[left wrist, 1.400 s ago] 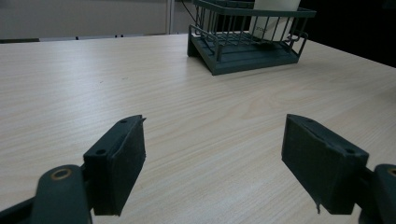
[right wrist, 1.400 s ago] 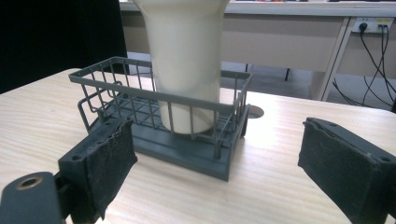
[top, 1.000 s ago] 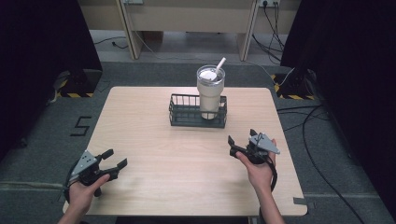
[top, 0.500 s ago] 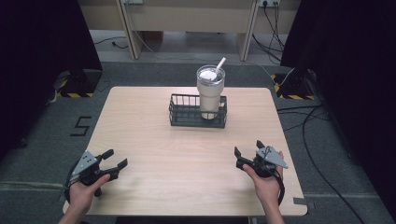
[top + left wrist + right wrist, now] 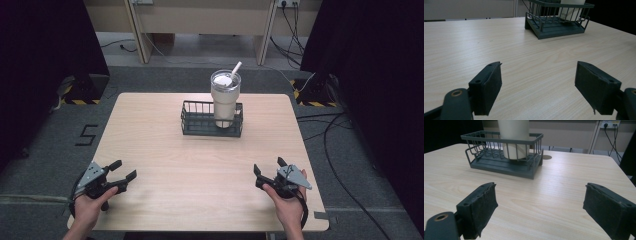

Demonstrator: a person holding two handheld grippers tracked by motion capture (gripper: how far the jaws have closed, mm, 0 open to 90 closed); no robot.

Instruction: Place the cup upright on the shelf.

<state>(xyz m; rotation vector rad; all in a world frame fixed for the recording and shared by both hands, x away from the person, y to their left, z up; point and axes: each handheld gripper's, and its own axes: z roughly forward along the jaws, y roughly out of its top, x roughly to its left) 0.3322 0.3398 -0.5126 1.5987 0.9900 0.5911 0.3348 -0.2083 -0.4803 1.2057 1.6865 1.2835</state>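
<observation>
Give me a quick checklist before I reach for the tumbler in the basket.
1. Left claw open and holding nothing: ok.
2. Right claw open and holding nothing: ok.
3. Tumbler upright in the basket, at its right end: ok.
4. Bare table between both claws and the basket: ok.
5. Straw sticks up from the lid, so an approach from above could hit it: not ok.
6. Lid sealed tight: cannot tell.

A lab-like recording room: black curtains [image 5: 45,60], taped floor markings [image 5: 86,135], trailing cables [image 5: 335,150].
</observation>
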